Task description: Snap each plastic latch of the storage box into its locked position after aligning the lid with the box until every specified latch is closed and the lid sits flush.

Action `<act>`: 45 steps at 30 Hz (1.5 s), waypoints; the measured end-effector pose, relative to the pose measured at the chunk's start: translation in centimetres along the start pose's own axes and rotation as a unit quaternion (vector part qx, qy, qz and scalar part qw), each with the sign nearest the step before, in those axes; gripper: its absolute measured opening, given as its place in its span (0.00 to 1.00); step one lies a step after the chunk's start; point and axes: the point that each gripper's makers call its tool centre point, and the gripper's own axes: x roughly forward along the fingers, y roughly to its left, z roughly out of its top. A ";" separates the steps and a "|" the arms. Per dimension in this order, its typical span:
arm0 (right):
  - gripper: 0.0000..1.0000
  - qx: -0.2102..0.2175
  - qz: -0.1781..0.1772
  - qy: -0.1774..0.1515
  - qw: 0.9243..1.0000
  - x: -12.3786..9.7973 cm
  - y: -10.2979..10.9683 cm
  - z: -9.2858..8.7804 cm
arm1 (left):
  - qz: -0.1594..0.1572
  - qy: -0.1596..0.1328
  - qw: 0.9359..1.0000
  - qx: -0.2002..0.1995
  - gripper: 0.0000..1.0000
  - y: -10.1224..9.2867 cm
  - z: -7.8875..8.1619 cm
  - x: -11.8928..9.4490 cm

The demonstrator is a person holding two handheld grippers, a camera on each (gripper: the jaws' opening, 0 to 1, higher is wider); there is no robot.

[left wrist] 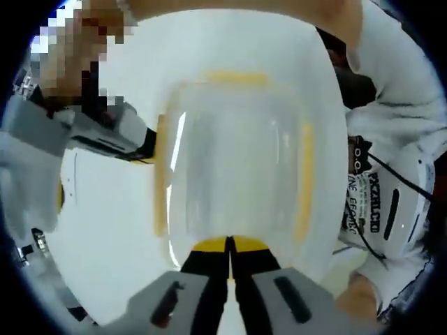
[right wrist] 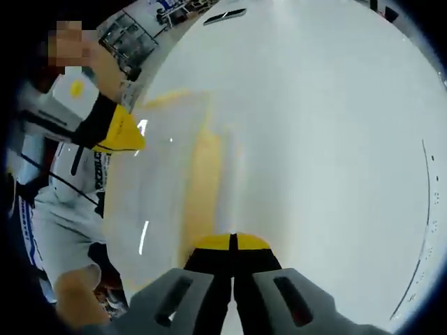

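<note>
A clear plastic storage box [left wrist: 234, 167] with its clear lid on lies on the white table [left wrist: 126, 230]. Yellow latches show on its far edge [left wrist: 237, 77], left side [left wrist: 160, 185] and right side [left wrist: 305, 181]. My left gripper [left wrist: 229, 246] is shut, with its yellow tips at the box's near edge. My right gripper [left wrist: 148, 145] reaches the box's left side in this view. In the right gripper view the box [right wrist: 164, 188] is blurred, with a yellow latch [right wrist: 204, 181] ahead of my shut right gripper [right wrist: 232, 243]. The left gripper's yellow tip [right wrist: 120, 131] touches the box's far corner.
A person in white clothes with black lettering [left wrist: 391, 209] stands close to the table's edge, also seen as the person [right wrist: 56, 202] in the right gripper view. The white table [right wrist: 328, 139] stretches wide to the right of the box.
</note>
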 end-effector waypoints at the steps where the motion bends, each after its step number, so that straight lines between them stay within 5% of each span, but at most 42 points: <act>1: 0.00 -0.001 0.000 0.002 1.000 0.2 0.2 0.0 | -0.001 -0.012 1.000 -0.023 0.00 0.0 0.1 0.0; 2: 0.00 0.004 0.002 0.007 1.000 0.7 0.5 -0.1 | -0.002 -0.018 1.000 -0.003 0.00 0.1 0.0 -0.1; 8: 0.00 0.014 0.005 0.024 1.000 1.5 1.0 -0.4 | -0.005 -0.039 0.999 -0.031 0.00 0.5 0.0 -0.2; 20: 0.00 0.025 -0.003 0.015 1.000 2.1 1.0 -0.6 | 0.005 -0.015 1.000 -0.012 0.00 0.9 0.2 -0.1; 22: 0.00 0.000 -0.012 0.028 1.000 2.7 0.7 -0.8 | 0.003 -0.021 1.000 -0.010 0.00 0.9 0.1 -0.1; 23: 0.00 0.032 0.038 0.005 0.999 3.0 1.1 0.3 | 0.038 0.000 0.999 -0.017 0.00 2.5 -0.9 -0.6; 24: 0.00 0.016 0.005 0.024 1.000 2.1 0.7 -0.3 | 0.011 -0.020 1.000 -0.016 0.00 1.8 -0.4 0.0; 32: 0.00 0.031 -0.010 -0.007 0.999 2.6 0.9 -0.1 | 0.015 -0.047 0.998 -0.024 0.00 1.1 -0.2 0.3; 33: 0.00 0.039 0.020 -0.012 0.999 2.4 1.6 -0.1 | 0.016 -0.049 0.998 -0.024 0.00 1.0 -0.2 0.3; 35: 0.00 0.029 -0.025 -0.019 0.999 2.2 0.0 0.2 | 0.015 -0.061 0.998 -0.028 0.00 0.8 -0.1 0.2; 45: 0.00 0.019 -0.030 -0.071 0.997 2.7 -0.6 4.6 | 0.018 -0.066 0.997 -0.033 0.00 0.2 0.0 0.0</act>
